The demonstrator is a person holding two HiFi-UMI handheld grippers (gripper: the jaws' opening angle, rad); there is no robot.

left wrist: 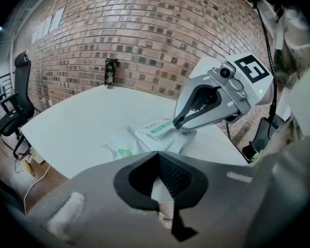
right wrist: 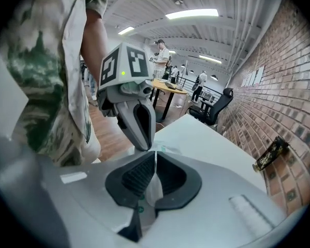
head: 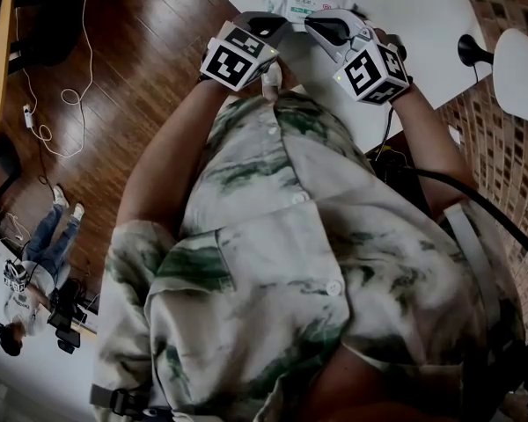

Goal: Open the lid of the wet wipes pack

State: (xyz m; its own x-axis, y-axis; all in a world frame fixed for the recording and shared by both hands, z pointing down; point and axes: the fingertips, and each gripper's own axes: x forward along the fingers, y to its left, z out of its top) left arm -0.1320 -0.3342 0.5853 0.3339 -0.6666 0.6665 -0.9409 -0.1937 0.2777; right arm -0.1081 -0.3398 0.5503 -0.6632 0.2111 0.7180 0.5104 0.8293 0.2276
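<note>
White bench (left wrist: pixel 72 123) w/ dark bottle (left wrist: pixel 111 73) upright at far edge, by brick wall (left wrist: pixel 144 40). Black office chair (left wrist: pixel 18 99) at left. Wood floor (head: pixel 141 60), white cable (head: pixel 70 95) on it. Person (head: pixel 44 244) stands in bkgd.

The wet wipes pack (head: pixel 310 7) lies near the near edge of the table (head: pixel 405 7), straight in front of me. My left gripper (head: pixel 277 26) sits at the pack's left end and my right gripper (head: pixel 315 23) at its right end. Their tips face each other just apart, and each has a thin edge of the pack between its jaws. A small wrapper (left wrist: pixel 119 148) lies just beside the pack, on its left. A bottle (left wrist: pixel 111 73) stands at the table edge along the brick wall (left wrist: pixel 160 25). An office chair (left wrist: pixel 18 97) stands on the floor off the table's end, by that wall.
</note>
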